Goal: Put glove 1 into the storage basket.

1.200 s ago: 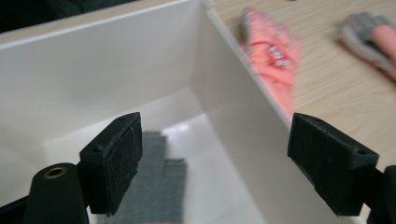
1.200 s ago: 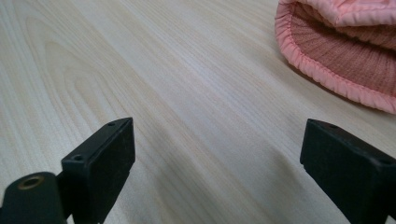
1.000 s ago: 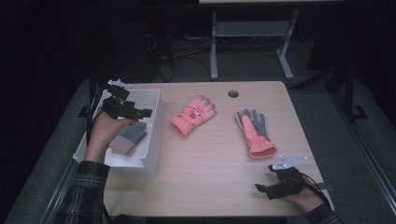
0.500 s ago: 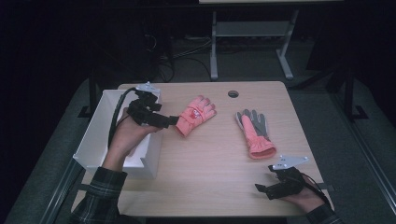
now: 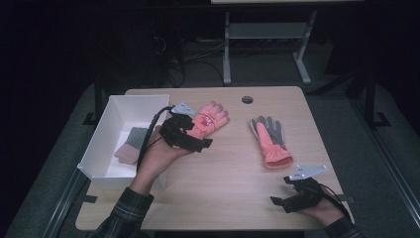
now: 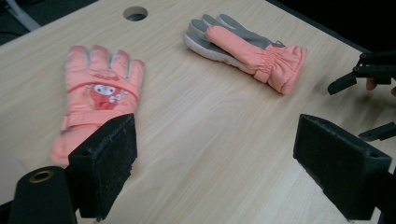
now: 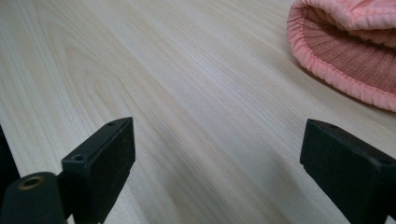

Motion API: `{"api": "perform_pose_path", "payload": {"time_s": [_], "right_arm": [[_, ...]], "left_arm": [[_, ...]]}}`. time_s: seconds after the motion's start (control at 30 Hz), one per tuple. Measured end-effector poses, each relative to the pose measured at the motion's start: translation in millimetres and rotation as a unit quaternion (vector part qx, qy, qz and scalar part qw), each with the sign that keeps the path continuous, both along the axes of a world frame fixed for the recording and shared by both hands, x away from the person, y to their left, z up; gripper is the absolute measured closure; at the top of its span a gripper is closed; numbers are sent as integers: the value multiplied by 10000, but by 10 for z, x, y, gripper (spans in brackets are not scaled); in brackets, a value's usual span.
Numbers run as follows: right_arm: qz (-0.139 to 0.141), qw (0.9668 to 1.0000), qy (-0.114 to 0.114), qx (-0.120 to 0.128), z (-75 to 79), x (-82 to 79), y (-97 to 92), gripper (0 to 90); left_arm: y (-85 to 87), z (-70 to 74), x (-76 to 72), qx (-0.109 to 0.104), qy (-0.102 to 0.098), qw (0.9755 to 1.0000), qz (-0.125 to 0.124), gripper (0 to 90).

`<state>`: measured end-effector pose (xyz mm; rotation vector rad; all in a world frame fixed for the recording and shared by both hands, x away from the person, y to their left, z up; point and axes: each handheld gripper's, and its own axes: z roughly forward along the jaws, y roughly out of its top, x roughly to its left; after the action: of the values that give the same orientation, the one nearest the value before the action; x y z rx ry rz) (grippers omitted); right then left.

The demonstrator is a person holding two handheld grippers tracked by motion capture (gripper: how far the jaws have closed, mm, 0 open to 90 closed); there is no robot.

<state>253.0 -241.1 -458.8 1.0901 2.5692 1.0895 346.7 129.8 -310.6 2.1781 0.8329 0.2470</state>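
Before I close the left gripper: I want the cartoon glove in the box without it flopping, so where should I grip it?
Probably the cuff of the cartoon glove, the end nearest the left gripper, whose jaws stand open just short of it. The glove lies flat, fingers pointing away, so come in low from the cuff side and pinch across its width, then carry it to the white box.

Desk middle: bare wood of the desk (image 5: 233,168) is lying open between the two gloves and down to the near edge.
Left side: white box (image 5: 106,148) is walling off the desk's left part; its rim is standing above the wood.
Near box: cartoon glove (image 5: 208,119) is lying just right of it, under the left hand-held gripper (image 5: 190,139), jaws spread.
Right of centre: grey-palmed glove (image 5: 270,139) is blocking that strip.
Near right corner: right hand-held gripper (image 5: 292,201) is sitting here, jaws spread over bare wood.
Far edge: cable hole (image 5: 247,99) is sitting between the gloves.
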Motion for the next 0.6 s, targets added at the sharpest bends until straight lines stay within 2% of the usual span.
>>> {"api": "perform_pose_path", "payload": {"time_s": [0.03, 0.07, 0.17, 0.33, 0.53, 0.57, 0.6], "right_arm": [[16, 10000, 0, 3, 1, -1, 0, 99], [16, 10000, 0, 3, 1, -1, 0, 99], [35, 10000, 16, -2, 5, -4, 2, 99], [64, 10000, 2, 20, 11, -7, 4, 99], [65, 10000, 21, 13, 12, -6, 8, 101], [74, 10000, 24, 17, 11, -4, 7, 102], [74, 10000, 24, 17, 11, -4, 7, 102]], "left_arm": [[-53, -74, -26, 6, 23, 10000, -75, 130], [-53, -74, -26, 6, 23, 10000, -75, 131], [-138, -212, -75, 33, 64, 9999, -139, 131], [-178, -335, -119, 71, 91, 9998, -162, 134], [-192, -579, -203, 124, 143, 9996, -201, 136], [-185, -655, -231, 162, 134, 9995, -223, 136], [-185, -655, -231, 162, 134, 9995, -223, 136]]}}
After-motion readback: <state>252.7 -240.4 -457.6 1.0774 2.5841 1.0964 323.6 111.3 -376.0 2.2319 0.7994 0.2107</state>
